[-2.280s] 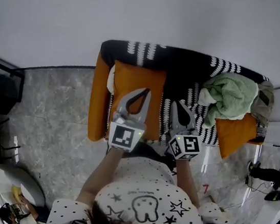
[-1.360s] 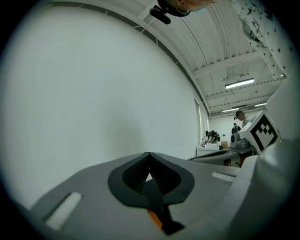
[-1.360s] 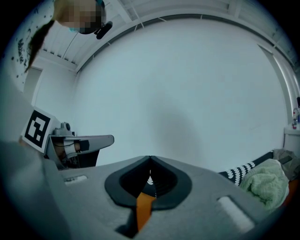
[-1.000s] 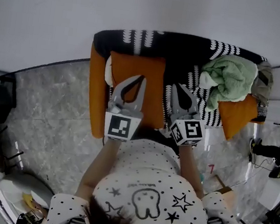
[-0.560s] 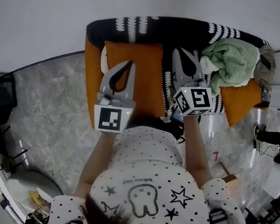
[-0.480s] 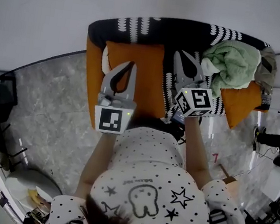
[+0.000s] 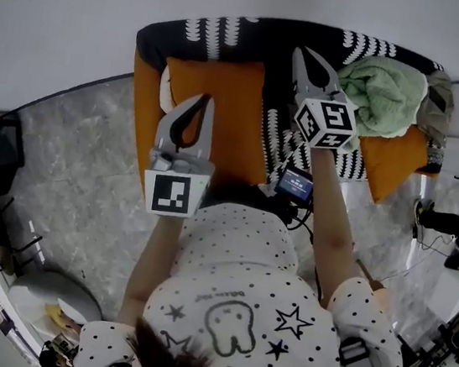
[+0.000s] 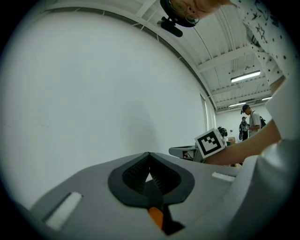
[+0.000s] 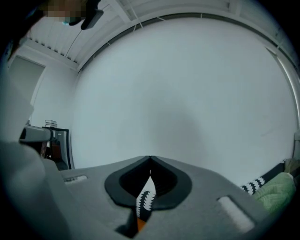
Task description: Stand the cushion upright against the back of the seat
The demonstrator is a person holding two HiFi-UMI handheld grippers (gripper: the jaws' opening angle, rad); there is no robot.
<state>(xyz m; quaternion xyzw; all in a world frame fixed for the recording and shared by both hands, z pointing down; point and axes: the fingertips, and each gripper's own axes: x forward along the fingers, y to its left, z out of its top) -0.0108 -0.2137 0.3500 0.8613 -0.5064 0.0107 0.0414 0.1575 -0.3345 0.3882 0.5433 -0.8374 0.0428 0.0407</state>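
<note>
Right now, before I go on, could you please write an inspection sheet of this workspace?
Surface: orange seat under a black-and-white patterned cover.
Job's things: square orange fabric cushion on the seat's left part; flat or leaning cannot be told.
Clutter: crumpled pale green cloth on the seat's right part.
Grippers: left gripper shut, empty, over the cushion; right gripper shut, empty, near the seat's back.
Cables: thin dark cables on the floor at right.
Surroundings: grey marbled floor, plain white wall behind.

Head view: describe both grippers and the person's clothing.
Both the left gripper and right gripper have pale grey tapering tongs, black inside, and a white cube with black square markers. The shirt is white, short-sleeved, with black dots and stars.
</note>
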